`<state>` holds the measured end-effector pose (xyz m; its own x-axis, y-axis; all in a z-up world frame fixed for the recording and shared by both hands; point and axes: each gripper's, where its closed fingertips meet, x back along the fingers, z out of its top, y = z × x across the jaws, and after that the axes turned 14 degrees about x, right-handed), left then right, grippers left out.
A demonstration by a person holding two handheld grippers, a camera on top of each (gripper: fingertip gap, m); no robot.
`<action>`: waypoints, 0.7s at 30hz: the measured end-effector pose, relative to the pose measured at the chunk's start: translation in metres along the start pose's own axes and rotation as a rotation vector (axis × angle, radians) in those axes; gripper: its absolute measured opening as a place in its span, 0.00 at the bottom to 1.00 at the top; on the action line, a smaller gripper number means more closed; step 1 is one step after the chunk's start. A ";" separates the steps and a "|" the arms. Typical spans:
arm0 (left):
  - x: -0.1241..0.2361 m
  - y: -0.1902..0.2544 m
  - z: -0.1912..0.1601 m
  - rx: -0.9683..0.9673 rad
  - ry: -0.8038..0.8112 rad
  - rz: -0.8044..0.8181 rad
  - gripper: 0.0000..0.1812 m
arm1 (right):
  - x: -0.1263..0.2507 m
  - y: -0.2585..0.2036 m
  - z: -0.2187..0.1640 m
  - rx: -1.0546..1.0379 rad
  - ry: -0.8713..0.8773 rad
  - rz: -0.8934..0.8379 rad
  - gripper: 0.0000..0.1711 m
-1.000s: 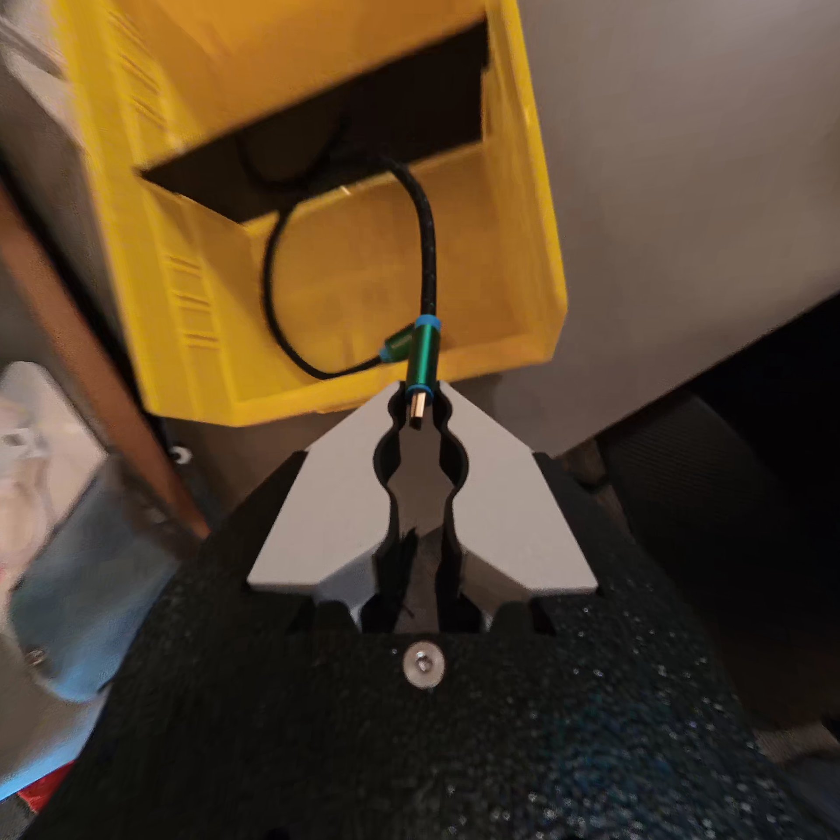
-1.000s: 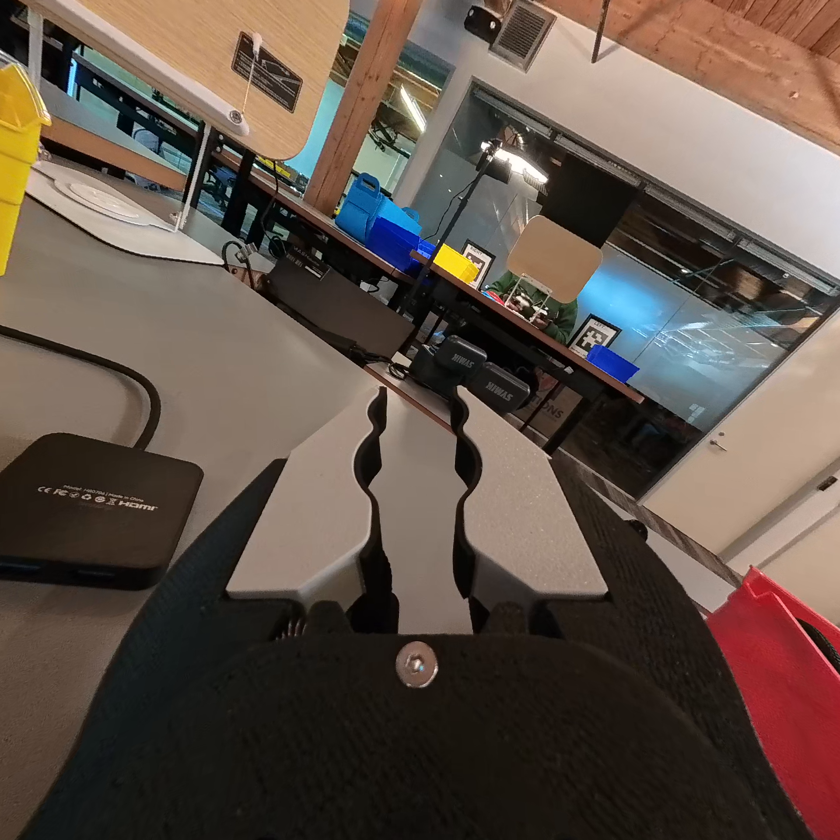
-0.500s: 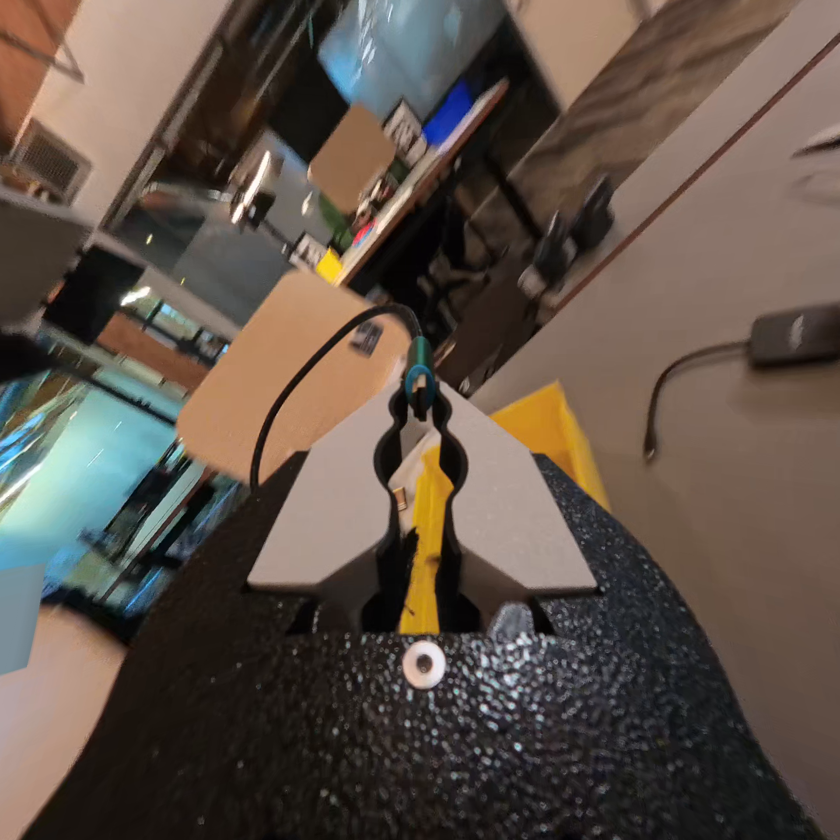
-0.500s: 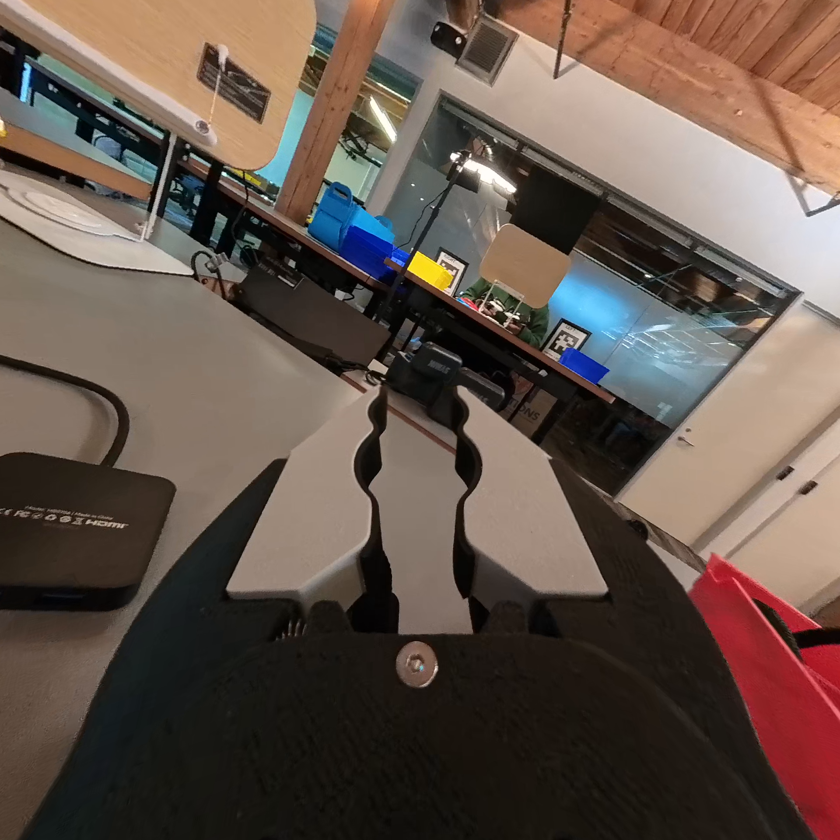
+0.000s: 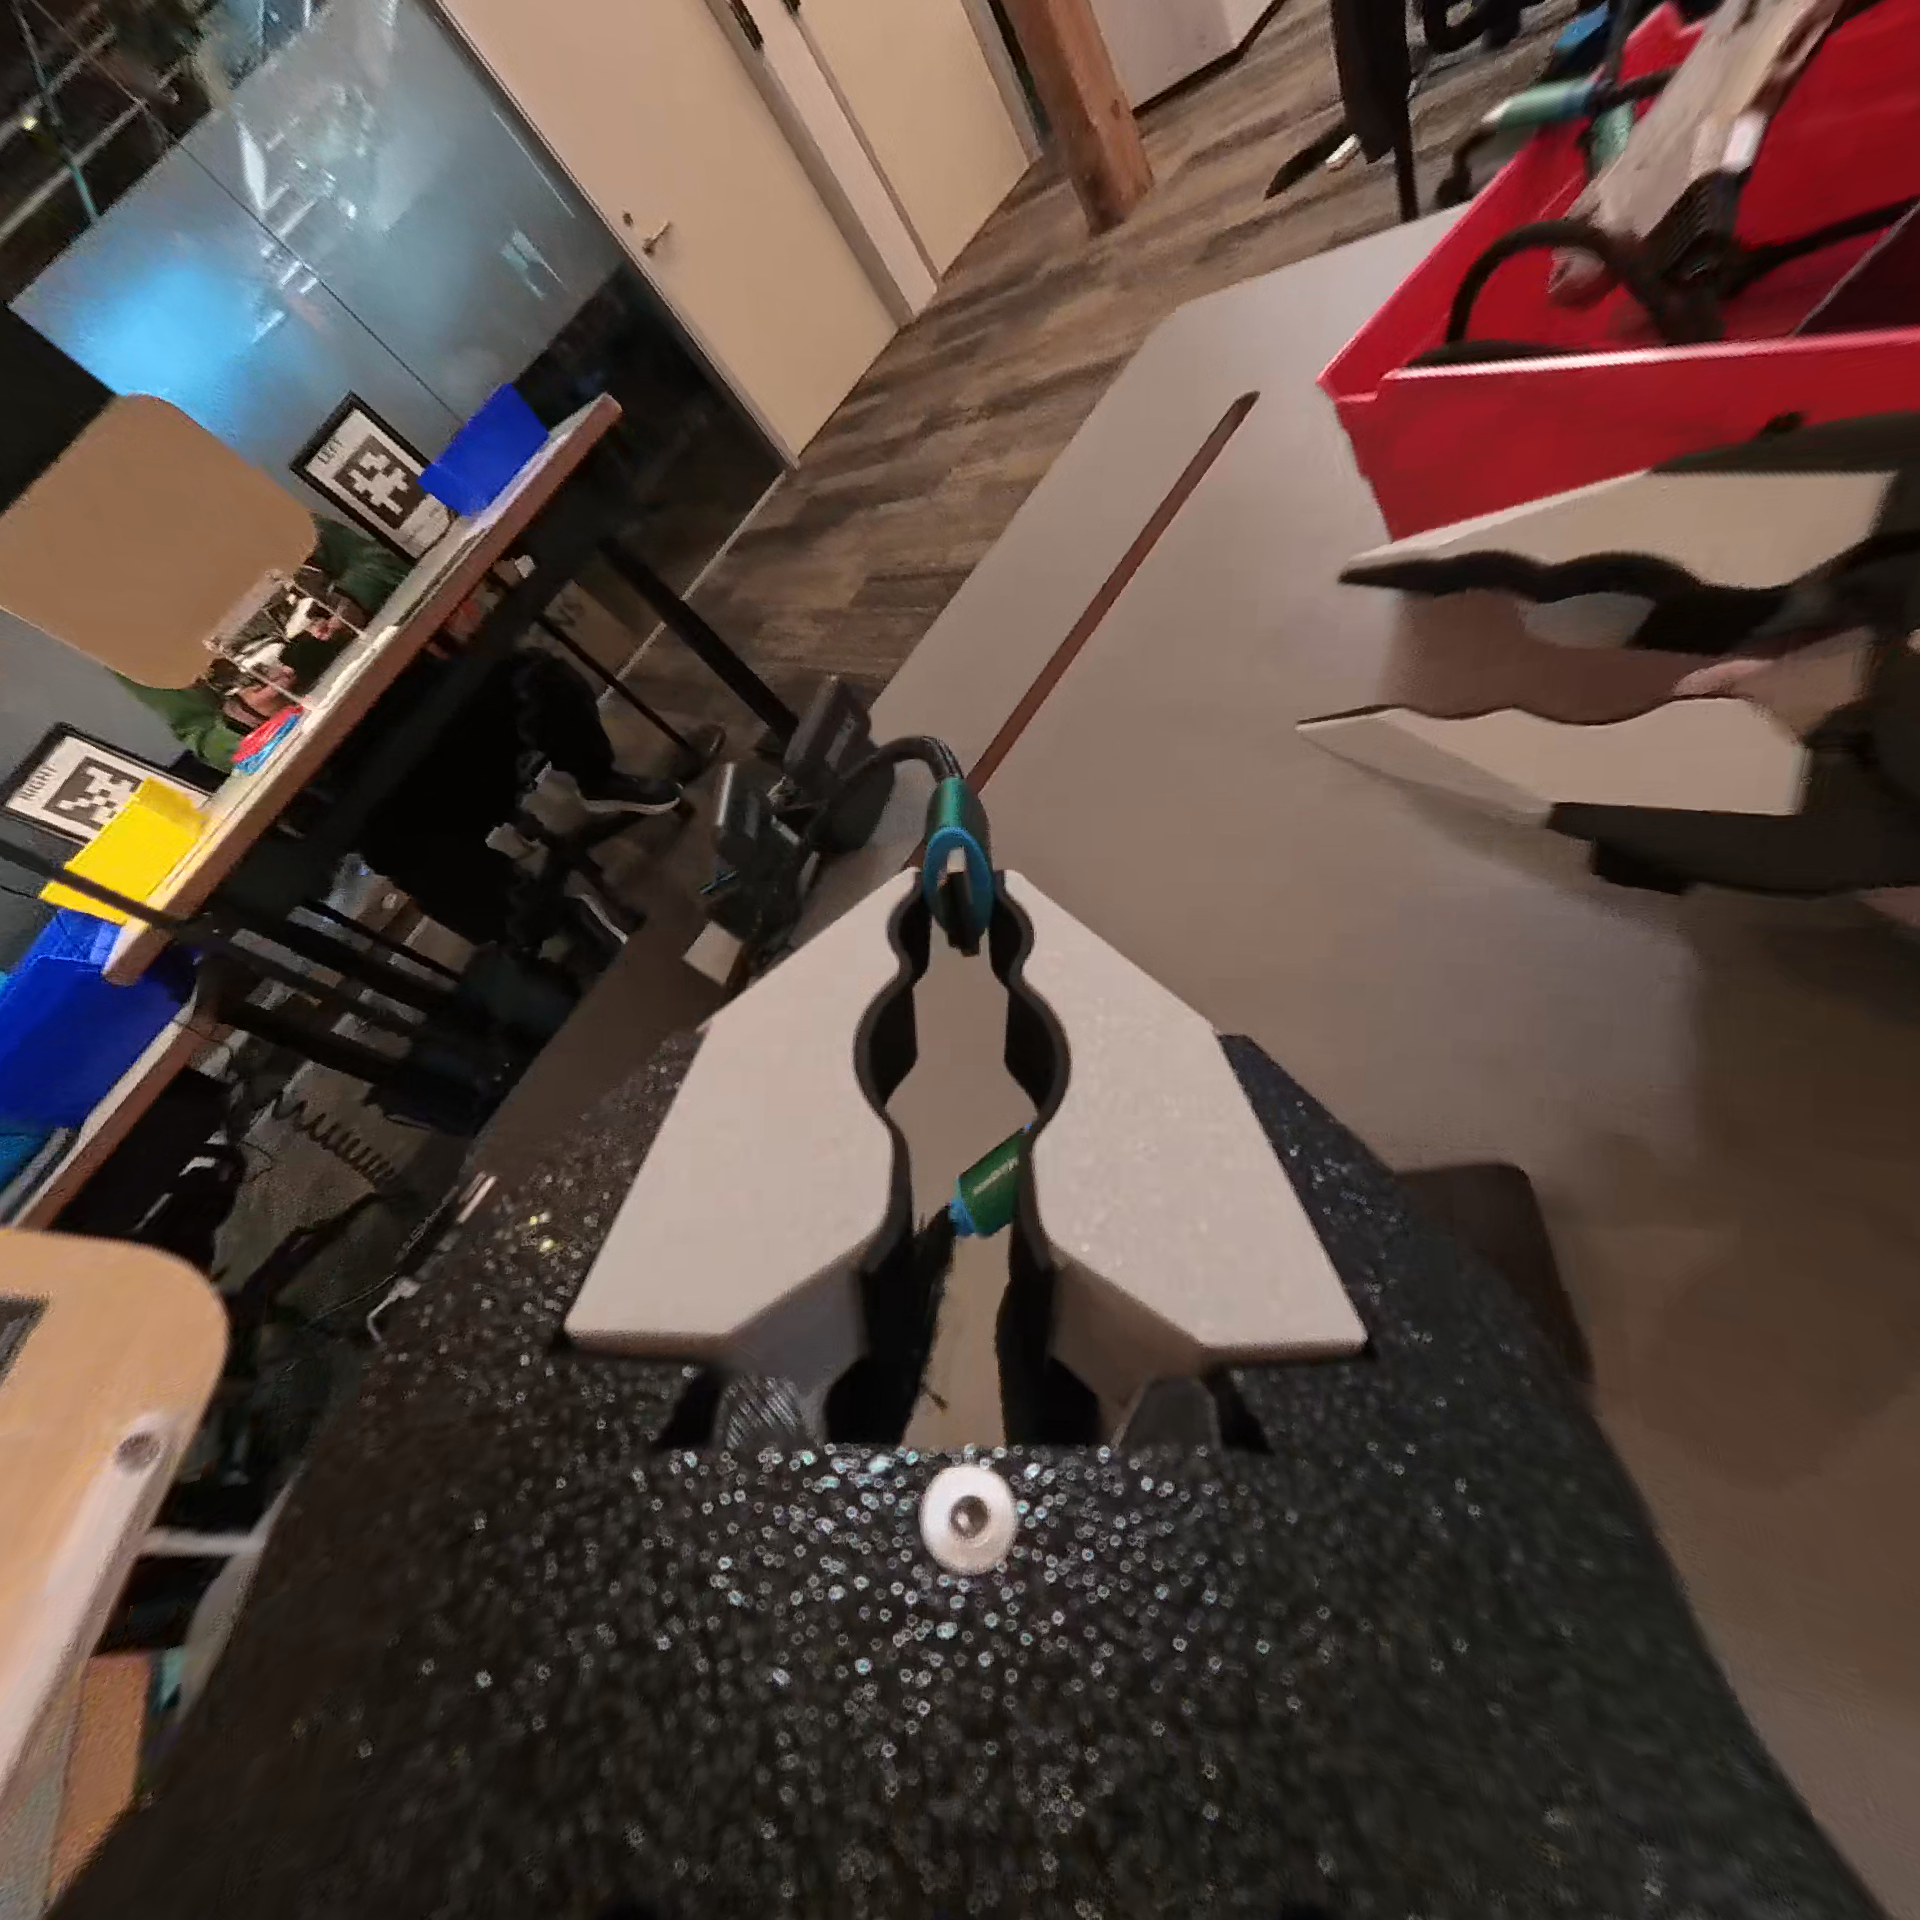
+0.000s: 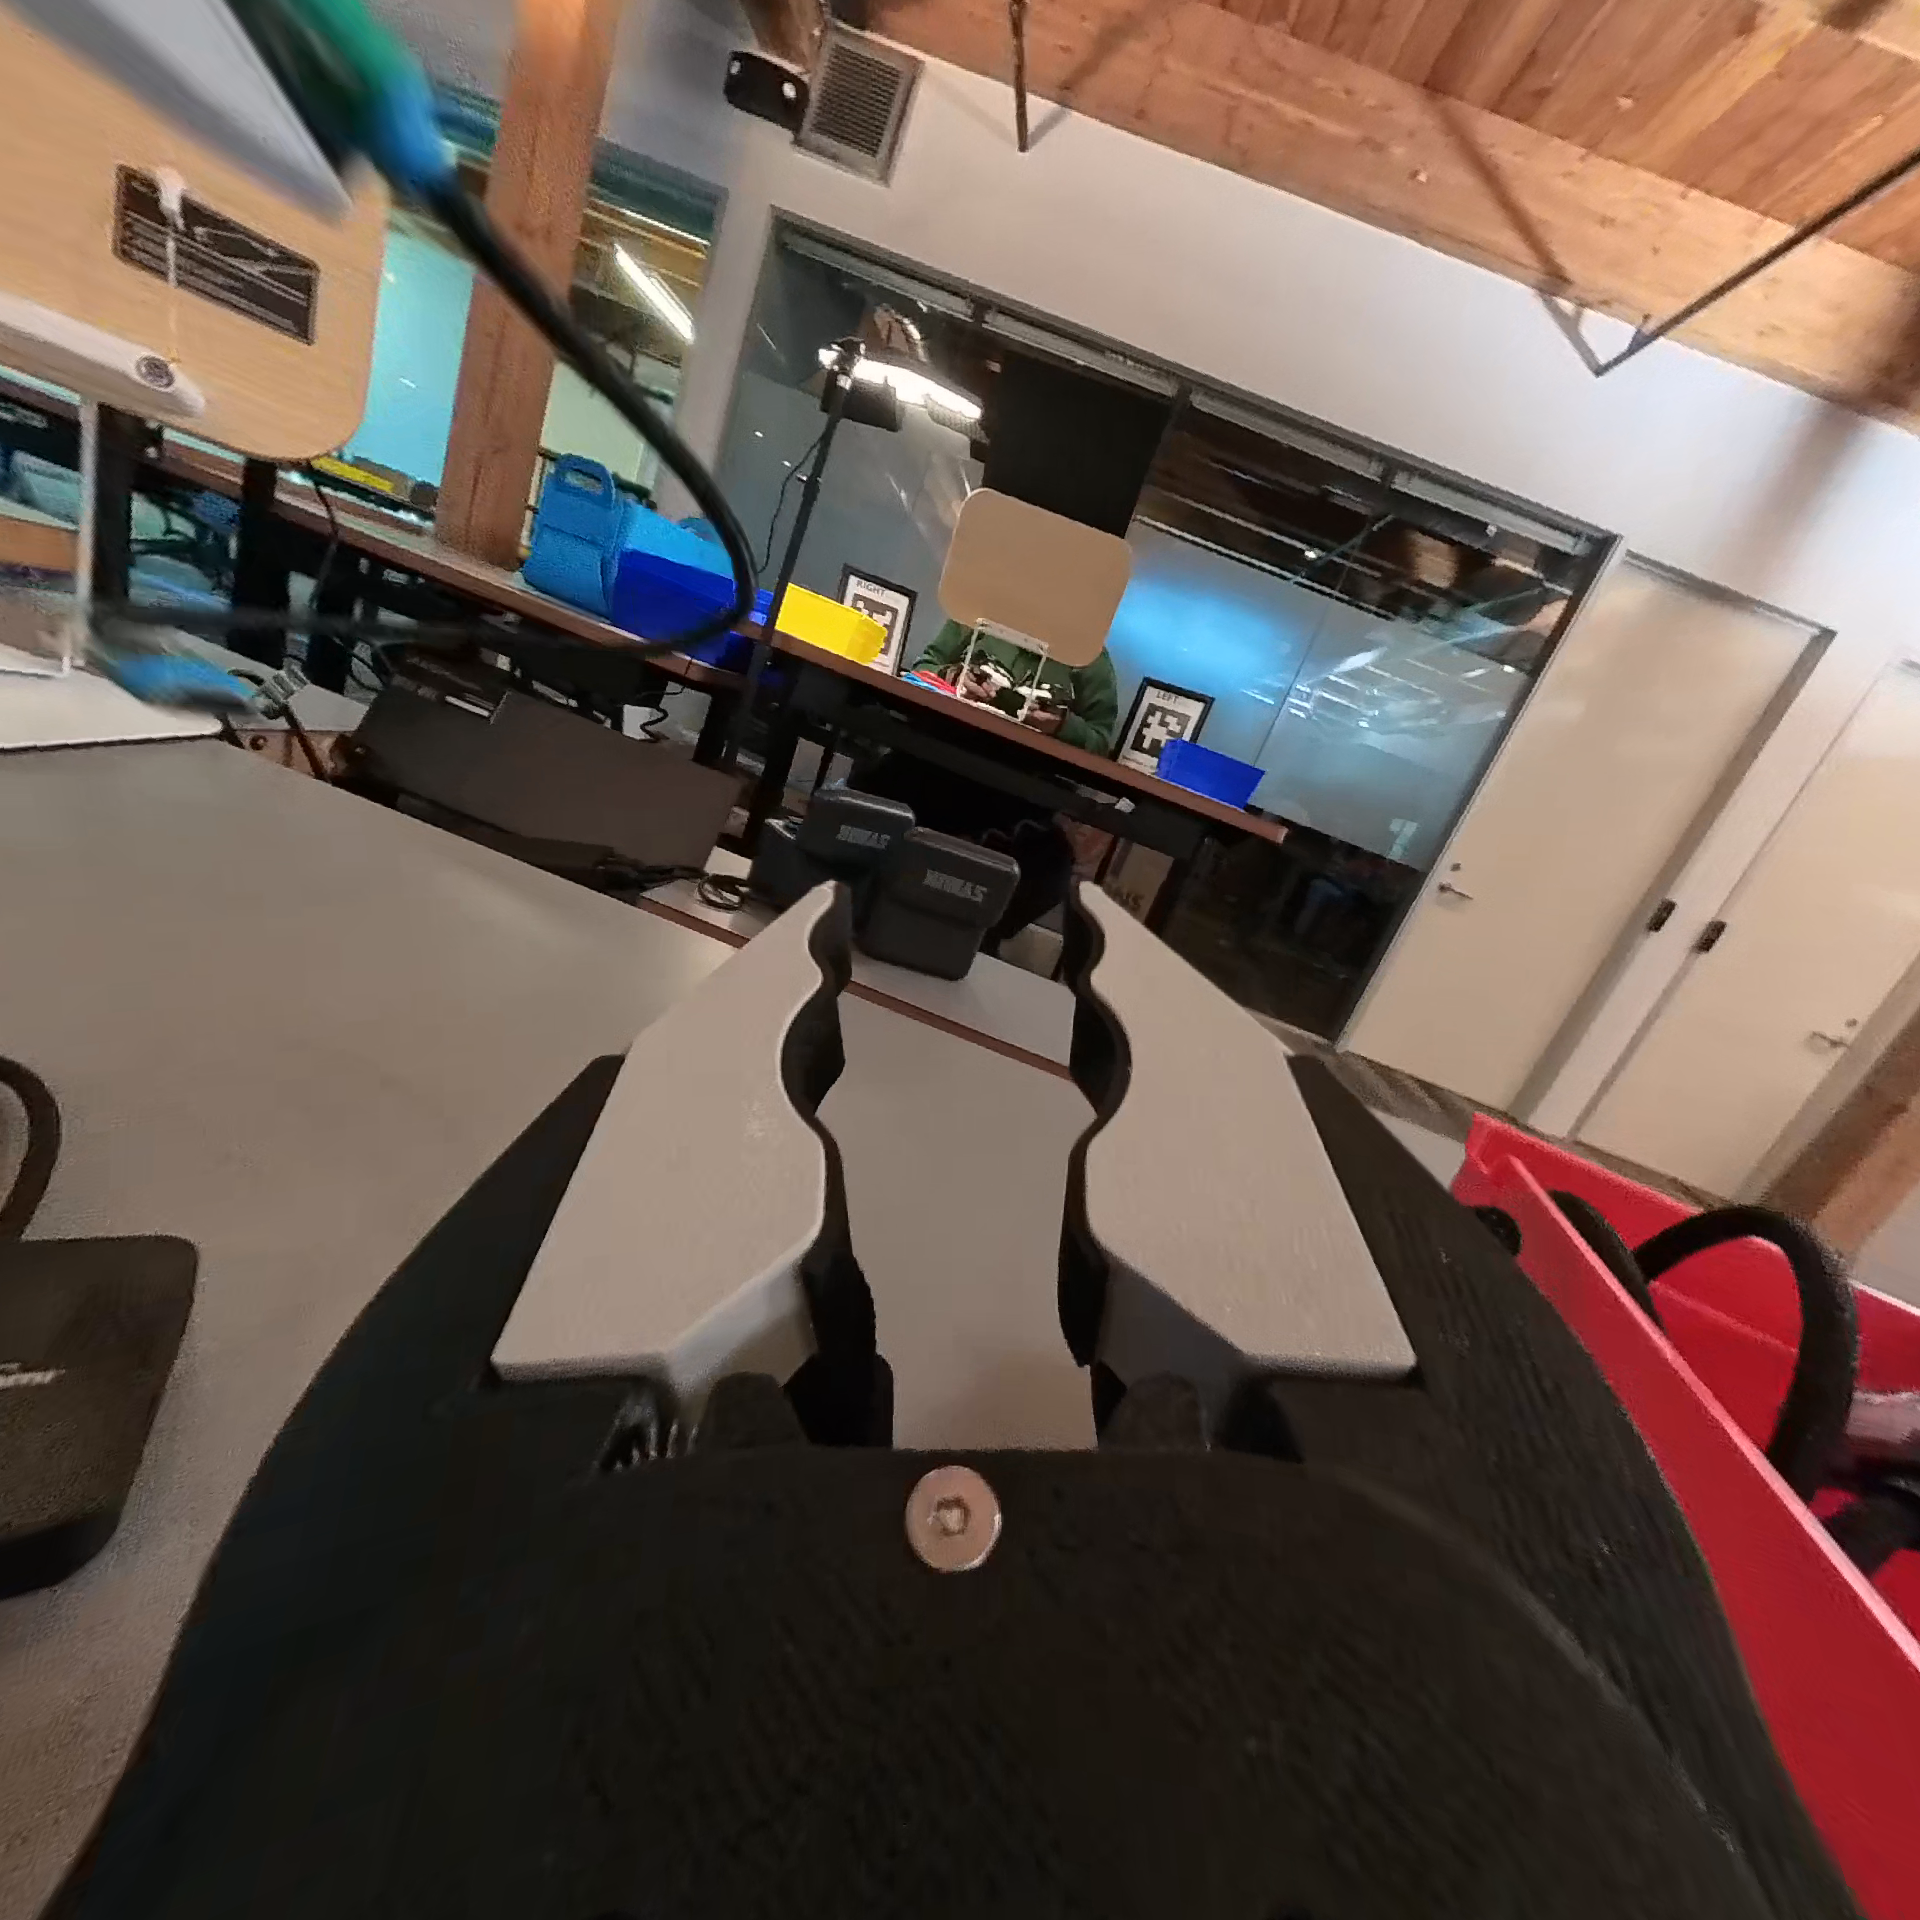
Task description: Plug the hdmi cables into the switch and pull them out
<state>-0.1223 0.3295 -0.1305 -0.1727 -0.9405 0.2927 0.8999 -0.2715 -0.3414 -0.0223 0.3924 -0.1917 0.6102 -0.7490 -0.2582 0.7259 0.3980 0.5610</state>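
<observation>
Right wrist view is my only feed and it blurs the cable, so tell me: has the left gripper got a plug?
Observer: Yes. The left gripper is shut on a green plug, pinched at its very tips.
Operator: Where is that cable's other end?
Observer: A second green plug shows lower down in the gripper's gap. I can't tell whether it hangs or lies on the table.
Operator: Any spares?
Observer: The red bin holds another green-ended cable.

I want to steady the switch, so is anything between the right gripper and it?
Nothing visible does. Only bare table lies between the open right gripper and the black switch; the cable hangs higher up.
</observation>
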 end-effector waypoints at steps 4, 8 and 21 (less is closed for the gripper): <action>-0.057 0.001 -0.023 -0.065 -0.027 0.078 0.05 | -0.001 0.010 -0.008 -0.063 -0.026 -0.032 0.24; -0.096 0.031 -0.046 -0.051 -0.044 -0.010 0.05 | -0.001 0.017 -0.012 -0.097 -0.039 -0.056 0.24; -0.072 0.063 -0.073 0.297 0.008 -0.262 0.43 | -0.003 0.011 -0.011 -0.079 -0.032 -0.026 0.22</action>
<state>-0.0828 0.3652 -0.2383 -0.4141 -0.8491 0.3280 0.9013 -0.4328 0.0176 -0.0125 0.4052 -0.1935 0.5811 -0.7757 -0.2462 0.7650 0.4174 0.4905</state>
